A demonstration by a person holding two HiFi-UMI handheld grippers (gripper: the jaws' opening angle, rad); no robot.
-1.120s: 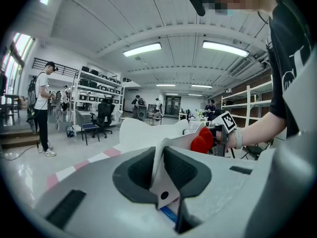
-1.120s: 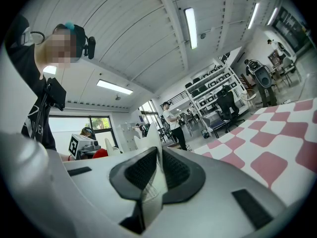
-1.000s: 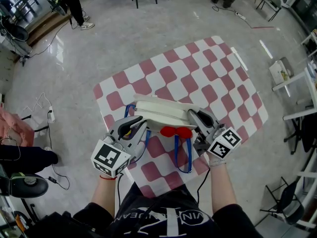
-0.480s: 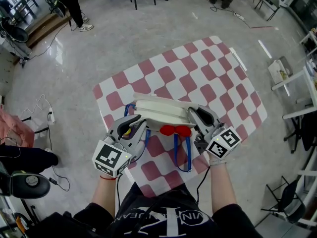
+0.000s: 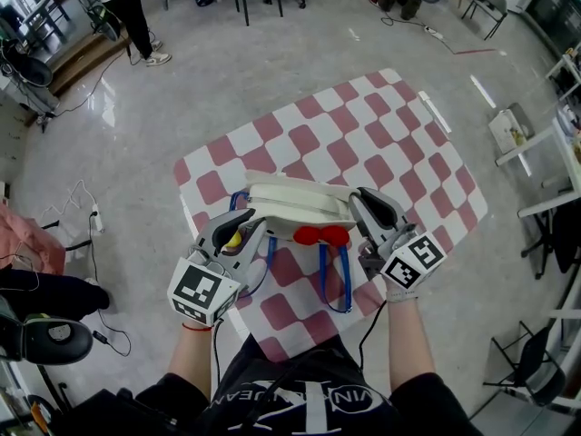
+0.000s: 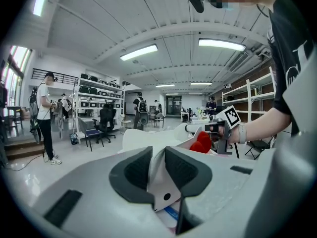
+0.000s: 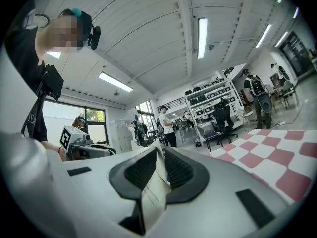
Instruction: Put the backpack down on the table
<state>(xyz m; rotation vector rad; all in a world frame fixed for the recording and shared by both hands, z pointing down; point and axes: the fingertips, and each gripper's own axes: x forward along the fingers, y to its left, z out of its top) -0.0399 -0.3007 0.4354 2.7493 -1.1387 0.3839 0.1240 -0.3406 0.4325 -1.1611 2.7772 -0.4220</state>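
Both left claw and right claw still on backpack.

Table: red-and-white checked top
Floor: grey, glossy, under the Table
Backpack: over near edge, contact unclear

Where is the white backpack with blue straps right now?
Head view, centre: the white backpack is pinched between the left gripper and the right gripper, over the near part of the red-and-white checked table.
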